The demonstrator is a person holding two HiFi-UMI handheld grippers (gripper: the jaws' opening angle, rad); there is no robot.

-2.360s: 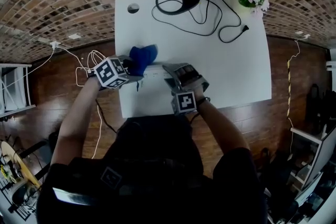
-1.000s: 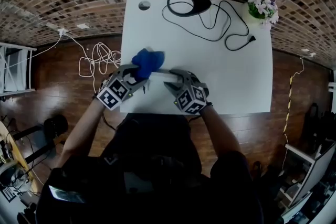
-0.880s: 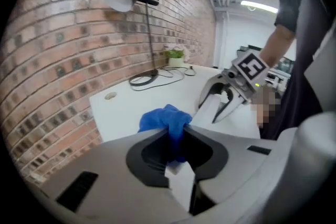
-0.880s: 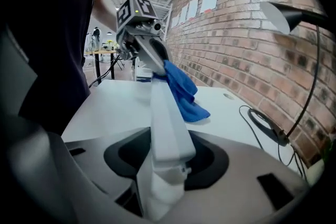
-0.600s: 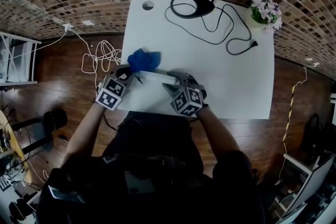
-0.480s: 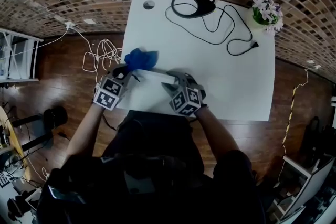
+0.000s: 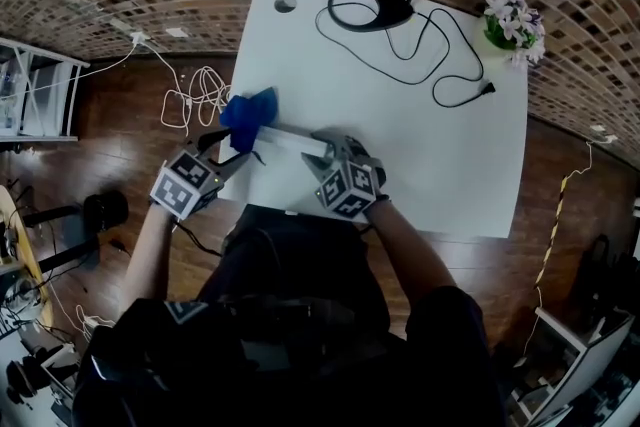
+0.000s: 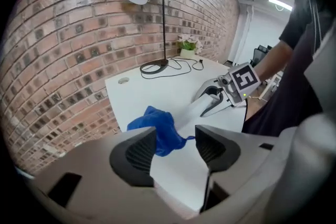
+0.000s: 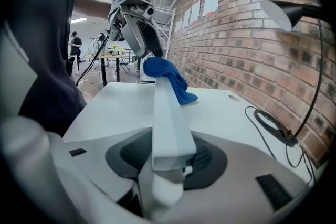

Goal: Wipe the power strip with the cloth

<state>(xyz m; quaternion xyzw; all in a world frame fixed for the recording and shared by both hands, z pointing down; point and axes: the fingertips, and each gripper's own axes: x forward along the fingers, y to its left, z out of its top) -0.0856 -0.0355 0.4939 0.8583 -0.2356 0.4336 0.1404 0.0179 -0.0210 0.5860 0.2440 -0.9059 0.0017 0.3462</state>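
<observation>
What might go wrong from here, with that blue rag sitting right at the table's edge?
1. The cloth lies loose over the power strip's far end at the table edge. The left gripper, jaws just opened, holds nothing, so the cloth may slip to the floor.
2. The right gripper, jaws just closing on the strip, grips one end only; wiping pressure at the far end might twist it loose.

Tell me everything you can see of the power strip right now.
The power strip is a long, slim white bar, plastic by its look; no sockets show. Its near end sits clamped between the right gripper's fingers, which have just been closing on it. It stretches over the white table on the person's left, and a crumpled blue cloth drapes its far end. Whether it rests on the table I cannot tell.
</observation>
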